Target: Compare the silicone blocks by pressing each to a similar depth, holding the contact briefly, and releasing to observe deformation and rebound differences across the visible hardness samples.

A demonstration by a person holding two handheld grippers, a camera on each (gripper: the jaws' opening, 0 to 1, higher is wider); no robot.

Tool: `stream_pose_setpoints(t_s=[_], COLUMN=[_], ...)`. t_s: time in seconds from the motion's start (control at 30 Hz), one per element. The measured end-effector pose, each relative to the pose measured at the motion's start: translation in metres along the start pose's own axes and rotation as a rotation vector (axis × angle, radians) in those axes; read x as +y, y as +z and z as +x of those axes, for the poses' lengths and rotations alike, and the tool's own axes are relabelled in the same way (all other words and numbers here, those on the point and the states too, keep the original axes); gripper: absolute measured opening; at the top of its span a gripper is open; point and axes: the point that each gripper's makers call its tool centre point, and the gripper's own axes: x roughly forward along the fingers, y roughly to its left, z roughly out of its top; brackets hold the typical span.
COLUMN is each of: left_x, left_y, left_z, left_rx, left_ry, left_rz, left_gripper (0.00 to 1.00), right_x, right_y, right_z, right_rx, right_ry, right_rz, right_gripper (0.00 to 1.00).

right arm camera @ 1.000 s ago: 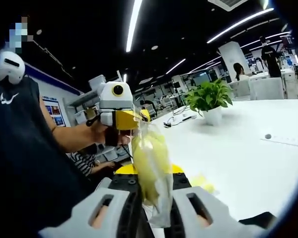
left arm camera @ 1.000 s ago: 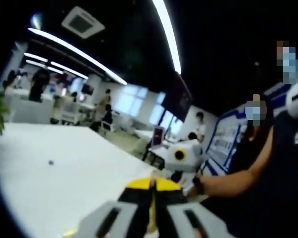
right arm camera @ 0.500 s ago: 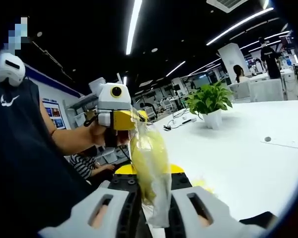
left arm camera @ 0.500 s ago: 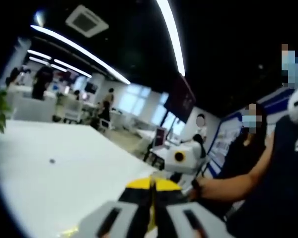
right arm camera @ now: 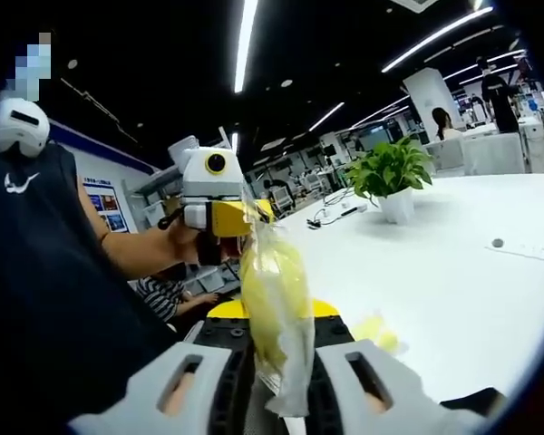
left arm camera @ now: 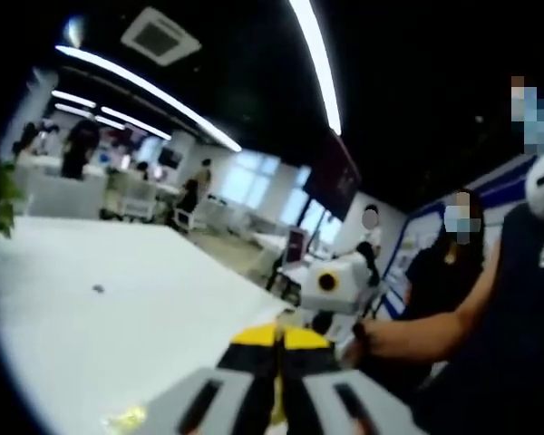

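Note:
A clear plastic bag with a yellow silicone block inside stands upright between the jaws of my right gripper, which is shut on its lower part. The bag's top reaches up to the yellow jaw tips of my left gripper, held in a hand at the left, and they appear closed on the top edge. In the left gripper view my left gripper has its jaws together, and the white right gripper sits just beyond them. The bag is hidden there.
A wide white table spreads out below, with a small yellow scrap lying on it, seen also as the scrap. A potted plant stands farther back. The person's dark sleeve and arm are at the left.
Both views have drifted slightly with the hands. The bag stays held between the two grippers, and nothing was let go or taken up.

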Motion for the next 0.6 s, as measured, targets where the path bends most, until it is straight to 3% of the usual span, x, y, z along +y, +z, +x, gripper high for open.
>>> stream_pose_setpoints(t_s=[0.27, 0.33, 0.37, 0.43, 0.5, 0.6], left_x=[-0.001, -0.002, -0.003, 0.000, 0.004, 0.008], left_y=[0.009, 0.011, 0.012, 0.012, 0.014, 0.016], left_z=[0.003, 0.003, 0.003, 0.004, 0.002, 0.000], left_rx=[-0.033, -0.036, -0.037, -0.035, -0.047, -0.060], left_ry=[0.005, -0.004, -0.007, 0.008, 0.018, 0.019], left_rz=[0.015, 0.008, 0.005, 0.007, -0.005, -0.018], left_gripper=[0.00, 0.00, 0.00, 0.00, 0.00, 0.00], right_x=[-0.002, -0.008, -0.015, -0.020, -0.024, -0.032], right_y=[0.009, 0.014, 0.020, 0.027, 0.034, 0.035], right_z=[-0.003, -0.006, -0.007, -0.010, -0.016, -0.020], right_rx=[-0.029, -0.045, -0.078, -0.118, -0.148, -0.142], right_ry=[0.009, -0.029, -0.074, -0.093, -0.112, -0.159], right_rz=[-0.073, -0.135, -0.157, -0.124, -0.155, -0.165], right_gripper=[0.15, 0.19, 0.22, 0.34, 0.43, 0.63])
